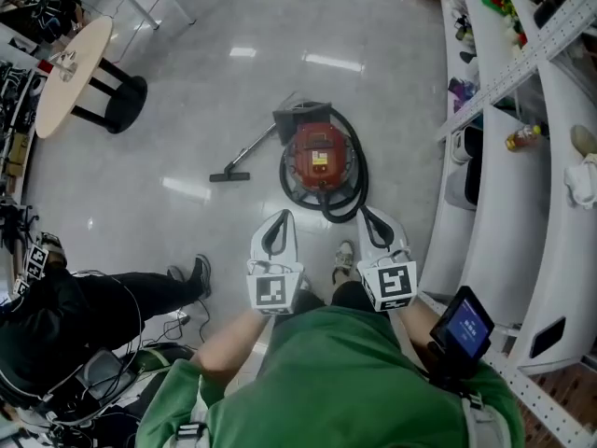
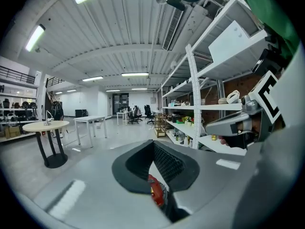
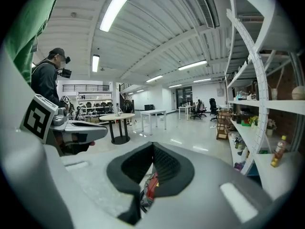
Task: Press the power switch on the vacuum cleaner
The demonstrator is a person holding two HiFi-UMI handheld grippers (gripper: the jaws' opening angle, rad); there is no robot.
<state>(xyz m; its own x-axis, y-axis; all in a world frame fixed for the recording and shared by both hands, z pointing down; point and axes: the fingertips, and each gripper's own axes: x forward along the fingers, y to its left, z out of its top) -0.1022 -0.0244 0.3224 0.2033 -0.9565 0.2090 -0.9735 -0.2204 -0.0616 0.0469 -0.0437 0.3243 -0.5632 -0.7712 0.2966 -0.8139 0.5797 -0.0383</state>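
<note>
Green shirt (image 1: 326, 381): the wearer's own chest, closest to the head camera; both forearms reach out from it, holding the tools level and side by side.
Left gripper (image 1: 280, 217): its jaws are closed tip to tip with nothing between them. Its own view (image 2: 153, 144) shows only the ribbed black pads meeting above an open loop.
Right gripper (image 1: 370, 216): the jaws are likewise drawn together and bare (image 3: 152, 147). A closed tip probably suits a poke at a button better than a spread one.
Vacuum cleaner (image 1: 320, 152): a red canister on the floor, ahead of both pairs of jaws and roughly on the line between them, well apart from either. A sliver of red (image 2: 156, 192) shows through the left loop and another through the right (image 3: 151, 187), so both tools look aimed at it.
Power switch: too small to pick out on the red top, so which tool is better placed for it cannot be judged.
Hose (image 1: 359, 180): loops round the canister on the side facing the right jaws, and may crowd a reach from there.
Wand (image 1: 244, 157): runs from the canister out beyond the left jaws, clear of the approach.
Step in hand: closing in; no contact yet.
Bystander (image 1: 84, 297): in black, outside the left jaws, away from the path.
</note>
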